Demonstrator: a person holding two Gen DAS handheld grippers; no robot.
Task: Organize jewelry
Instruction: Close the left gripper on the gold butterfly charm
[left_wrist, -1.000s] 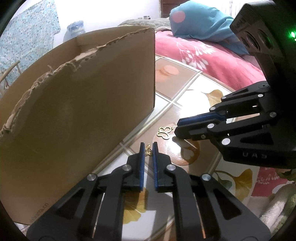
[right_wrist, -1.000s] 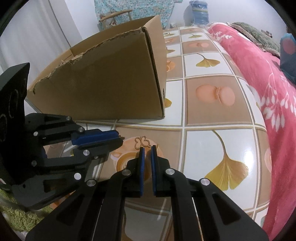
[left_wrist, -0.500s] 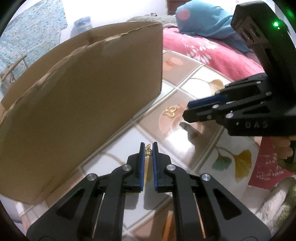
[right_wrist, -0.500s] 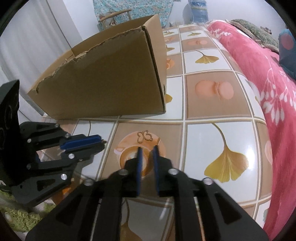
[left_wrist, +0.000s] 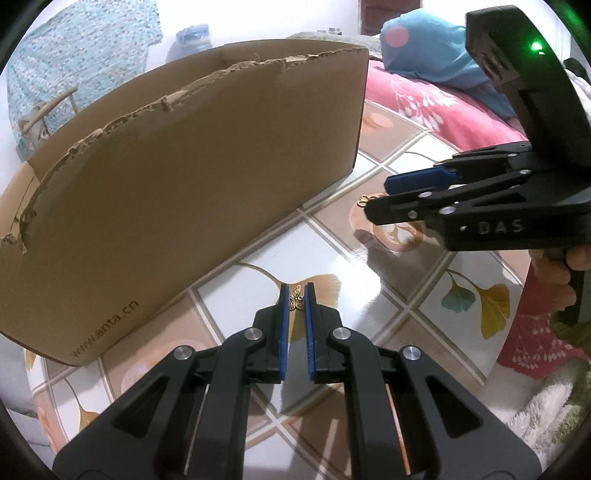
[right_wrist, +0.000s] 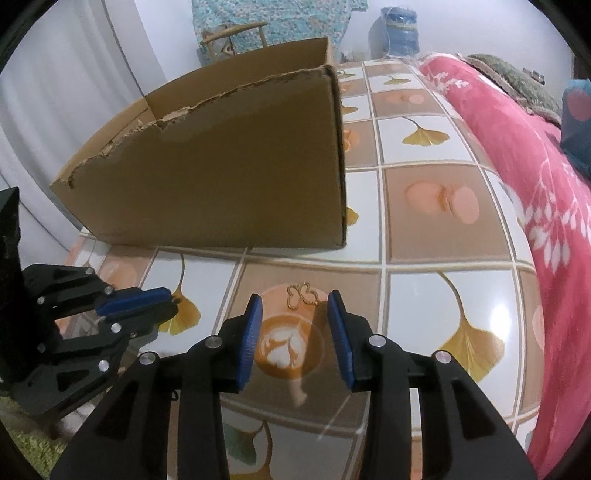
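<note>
1. glossy tiles (right_wrist: 424, 206) printed with ginkgo leaves and coffee cups spread below me, with a red floral blanket (right_wrist: 546, 206) along the right edge in the right wrist view.
2. a torn-topped cardboard box (left_wrist: 192, 177) stands on the tiles, open at the top; "www.anta.cn" is printed low on its near wall in the left wrist view.
3. my left gripper (left_wrist: 296, 301) has its jaws pressed nearly together, pinching a small gold butterfly charm (left_wrist: 296, 300) between the blue pads (left_wrist: 283, 325) at their tips. the charm is off the tiles, over a white tile with a yellow leaf, just beside the box's near wall.
4. my right gripper (right_wrist: 295, 314) has its jaws spread; they have just been opening, and nothing is pressed between them.
5. a second piece, a gold openwork butterfly pendant (right_wrist: 302, 295), lies flat on a brown tile, on the upper rim of a printed latte-art cup. it lies just past the tips of my right jaws, in line with the gap between them, and i cannot tell whether either pad touches it.
6. in the left wrist view the right gripper (left_wrist: 384, 199) reaches in from the right, its tips covering most of that pendant (left_wrist: 364, 200), and a hand (left_wrist: 554, 280) grips its handle at the frame edge.
7. a blue pillow (left_wrist: 436, 48) lies on the red blanket behind.
</note>
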